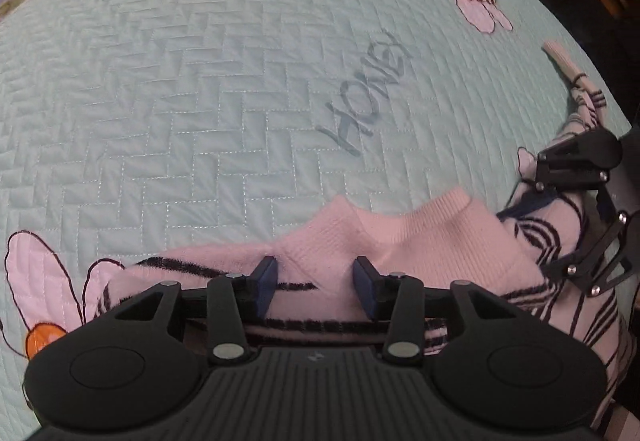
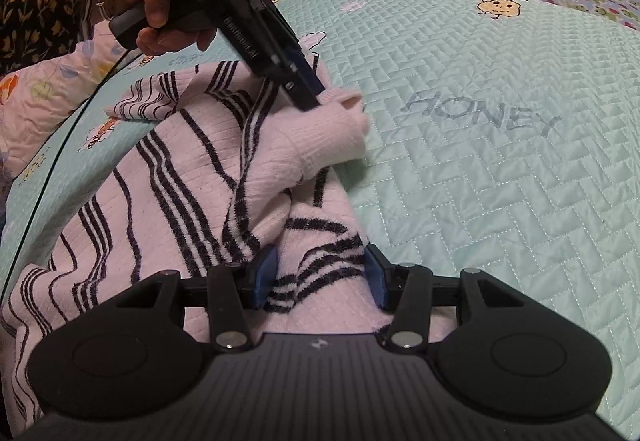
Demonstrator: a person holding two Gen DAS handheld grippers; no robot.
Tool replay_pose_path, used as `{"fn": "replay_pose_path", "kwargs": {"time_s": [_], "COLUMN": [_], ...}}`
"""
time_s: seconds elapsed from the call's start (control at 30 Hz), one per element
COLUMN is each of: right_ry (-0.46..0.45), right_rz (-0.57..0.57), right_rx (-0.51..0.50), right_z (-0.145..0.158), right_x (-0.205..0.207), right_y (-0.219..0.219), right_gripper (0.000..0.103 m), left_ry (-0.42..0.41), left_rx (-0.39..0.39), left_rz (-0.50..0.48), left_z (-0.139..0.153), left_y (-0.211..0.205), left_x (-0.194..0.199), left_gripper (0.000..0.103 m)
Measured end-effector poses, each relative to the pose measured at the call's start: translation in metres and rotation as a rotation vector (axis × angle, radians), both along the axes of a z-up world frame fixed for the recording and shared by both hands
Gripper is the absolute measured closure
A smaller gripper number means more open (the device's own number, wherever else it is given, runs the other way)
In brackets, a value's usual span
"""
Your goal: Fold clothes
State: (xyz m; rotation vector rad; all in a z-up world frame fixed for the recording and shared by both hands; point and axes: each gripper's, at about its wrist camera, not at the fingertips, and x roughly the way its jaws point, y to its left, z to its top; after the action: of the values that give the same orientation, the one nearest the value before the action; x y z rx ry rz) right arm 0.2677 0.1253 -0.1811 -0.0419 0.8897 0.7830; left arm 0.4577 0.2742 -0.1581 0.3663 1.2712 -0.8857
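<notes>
My left gripper (image 1: 316, 289) and right gripper (image 2: 320, 281) jaws spread around sweater (image 2: 192, 177), not pinching; I risk loose knit slipping, fold collapsing.

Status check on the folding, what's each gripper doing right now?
Left gripper and right gripper: both astride the pink black-striped knit sweater, grip unclear. Sweater bunched on the mint quilted bedspread. Nothing in the way.

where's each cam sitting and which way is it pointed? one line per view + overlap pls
Left wrist: on the left claw, looking along its fingers over the striped sweater's pink collar and across the quilt; right claw at right edge.
Right wrist: on the right claw, looking over the sweater; left claw and left hand upper left.
Shared: sweater, HONEY lettering.
</notes>
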Motion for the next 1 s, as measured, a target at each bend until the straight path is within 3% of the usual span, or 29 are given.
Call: {"fn": "replay_pose_path", "kwargs": {"time_s": [0.1, 0.33, 0.53, 0.67, 0.77, 0.87, 1.0], "right_ry": [0.0, -0.017, -0.015, -0.007, 0.004, 0.011, 0.029], "right_rz": [0.004, 0.0, -0.001, -0.011, -0.022, -0.037, -0.114], "right_rx": [-0.001, -0.014, -0.011, 0.0, 0.007, 0.021, 0.077], "right_z": [0.0, 0.0, 0.001, 0.001, 0.001, 0.001, 0.001], "right_x": [0.0, -0.002, -0.001, 0.0, 0.002, 0.003, 0.002], "right_y": [0.0, 0.003, 0.004, 0.004, 0.004, 0.002, -0.006], "right_gripper": [0.052, 0.051, 0.05, 0.049, 0.049, 0.047, 0.046], "left_ry": [0.029, -0.168, -0.08, -0.074, -0.085, -0.173, -0.37], "left_rx": [0.015, 0.121, 0.1, 0.162, 0.15, 0.107, 0.07], "left_rz": [-0.01, -0.178, -0.247, -0.299, -0.274, -0.233, -0.101], "left_z": [-0.004, 0.0, -0.007, -0.011, -0.011, -0.008, 0.001], "left_y": [-0.006, -0.039, -0.049, -0.068, -0.067, -0.061, -0.04], "left_x": [0.006, -0.018, 0.002, 0.0, -0.006, -0.033, -0.081], "left_gripper": [0.057, 0.056, 0.051, 0.05, 0.059, 0.083, 0.086]}}
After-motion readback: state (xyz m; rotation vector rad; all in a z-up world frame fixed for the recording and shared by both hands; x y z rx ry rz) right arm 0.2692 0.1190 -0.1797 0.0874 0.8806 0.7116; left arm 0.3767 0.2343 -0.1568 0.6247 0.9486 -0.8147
